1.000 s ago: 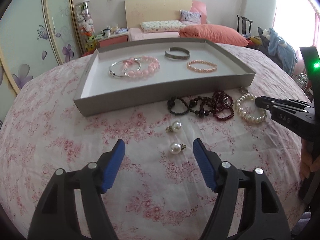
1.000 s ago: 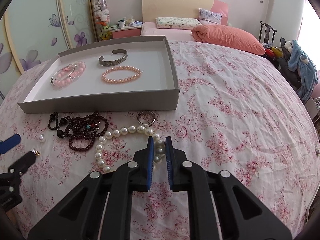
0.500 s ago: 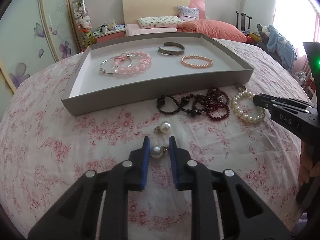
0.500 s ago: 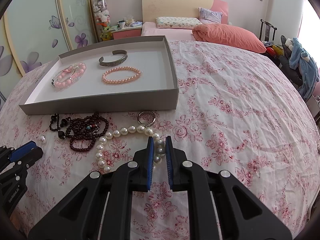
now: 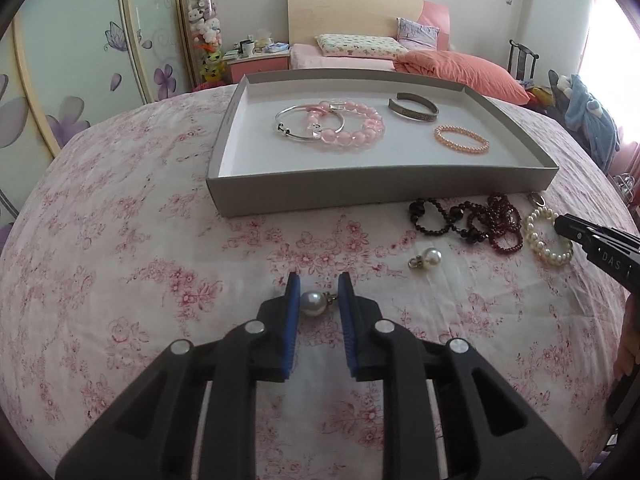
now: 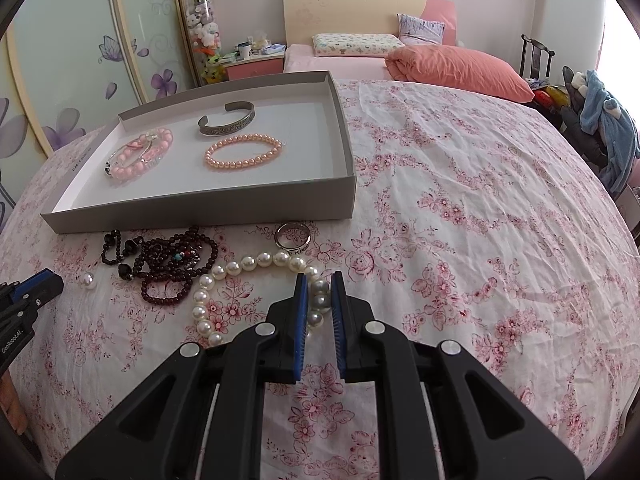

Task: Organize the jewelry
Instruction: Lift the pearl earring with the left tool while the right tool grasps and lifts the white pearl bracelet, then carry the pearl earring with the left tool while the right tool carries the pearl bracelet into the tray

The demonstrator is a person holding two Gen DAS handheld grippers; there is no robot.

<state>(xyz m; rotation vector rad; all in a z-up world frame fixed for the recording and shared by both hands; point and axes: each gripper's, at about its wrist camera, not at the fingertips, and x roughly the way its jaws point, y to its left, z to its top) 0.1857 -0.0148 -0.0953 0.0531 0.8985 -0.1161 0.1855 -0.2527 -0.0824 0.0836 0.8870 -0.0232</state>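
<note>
My left gripper (image 5: 319, 286) is shut on a pearl earring (image 5: 312, 303) and holds it just above the flowered cloth. A second pearl earring (image 5: 428, 258) lies to its right. My right gripper (image 6: 319, 286) is shut on the white pearl bracelet (image 6: 224, 272), which still lies on the cloth; it also shows in the left wrist view (image 5: 544, 240). Dark red and black bead strings (image 6: 168, 264) and a silver ring (image 6: 293, 235) lie in front of the grey tray (image 5: 360, 196). The tray holds a pink bead bracelet (image 5: 352, 126), a silver bangle (image 5: 308, 124), a metal cuff (image 5: 414, 107) and a peach bead bracelet (image 5: 462, 140).
The table is covered with a white cloth with pink flowers (image 6: 460, 208). A bed with an orange pillow (image 6: 456, 68) stands behind it. Wardrobe doors with purple flowers (image 5: 80, 80) are at the left. A chair with blue clothes (image 6: 608, 136) stands at the right.
My left gripper closed on the nearer pearl earring and carried it to the left, away from the second earring. My right gripper stays shut on the pearl bracelet.
</note>
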